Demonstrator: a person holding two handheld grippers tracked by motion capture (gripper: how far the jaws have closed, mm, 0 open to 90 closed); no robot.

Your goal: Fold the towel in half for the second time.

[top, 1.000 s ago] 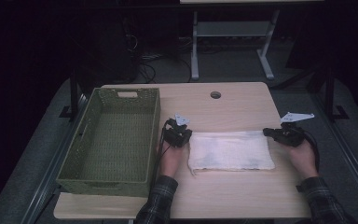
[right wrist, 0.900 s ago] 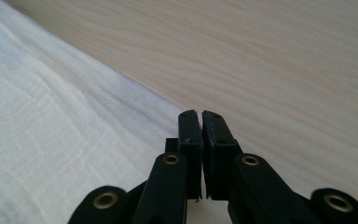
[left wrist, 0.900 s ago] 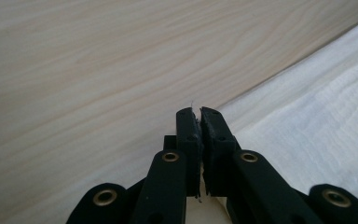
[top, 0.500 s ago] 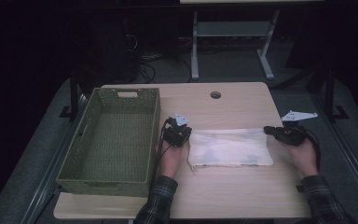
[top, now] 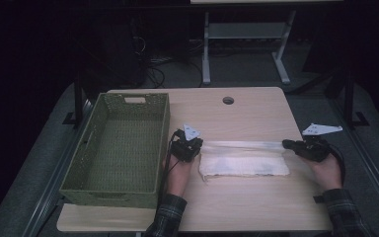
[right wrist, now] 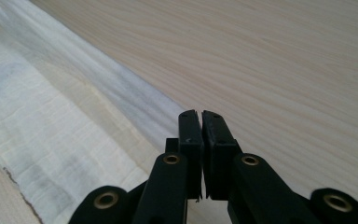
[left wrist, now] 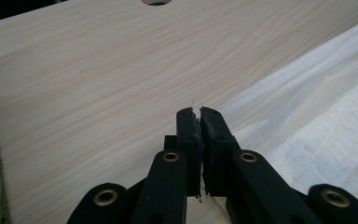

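Both grippers, left gripper (top: 193, 146) and right gripper (top: 296, 145), lift the white cloth's (top: 244, 165) far edge, jaws pinching it; fold underway.

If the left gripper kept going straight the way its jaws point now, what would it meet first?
Probably nothing solid soon: the left gripper, shut on the white cloth, points over bare table toward the round cable hole at the far edge. Depth is uncertain.
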